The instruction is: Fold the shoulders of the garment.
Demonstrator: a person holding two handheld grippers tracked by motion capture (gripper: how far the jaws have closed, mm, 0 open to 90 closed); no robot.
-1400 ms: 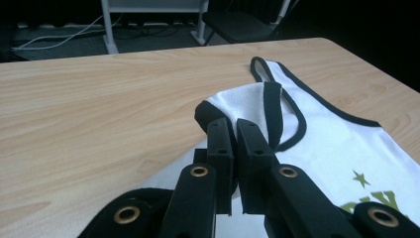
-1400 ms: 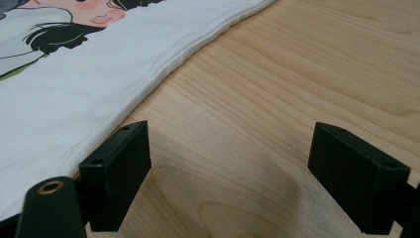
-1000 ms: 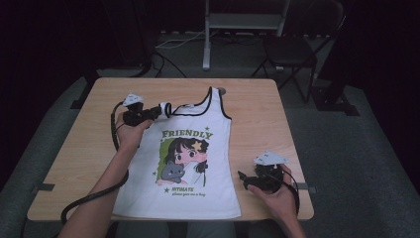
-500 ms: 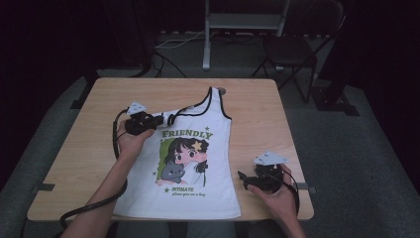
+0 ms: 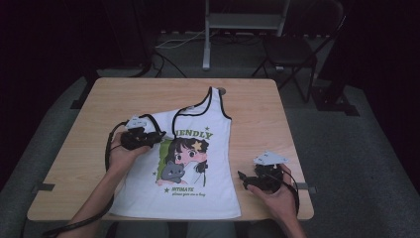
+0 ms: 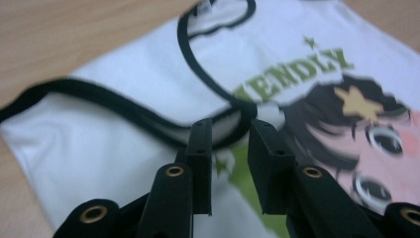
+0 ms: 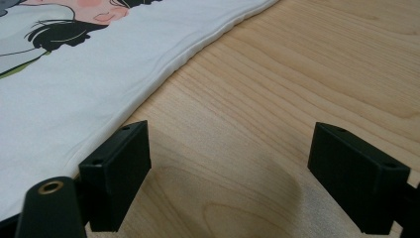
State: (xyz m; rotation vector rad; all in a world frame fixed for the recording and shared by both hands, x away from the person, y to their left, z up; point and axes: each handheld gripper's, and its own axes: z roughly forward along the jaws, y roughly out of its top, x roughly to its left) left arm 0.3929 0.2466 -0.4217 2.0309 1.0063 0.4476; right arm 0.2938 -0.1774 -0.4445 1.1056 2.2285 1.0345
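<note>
White tank top with black trim lay flat on the wooden table, its hem toward the person's edge and its one unfolded strap pointing to the far edge; the other shoulder strap had been folded in over the chest, covering the start of the green lettering above the cartoon girl print. Left gripper rested over that folded corner of the top, and in the left gripper view its jaws stood a little apart, having just been opening, with the black-edged strap lying just beyond their tips and nothing clamped between the pads. Right gripper sat on bare table just beside the top's side seam, near the hem corner; in the right gripper view its jaws were spread wide over the wood, empty, with the white cloth edge running past the one jaw nearer the top. A dark chair stood beyond the table's far edge
</note>
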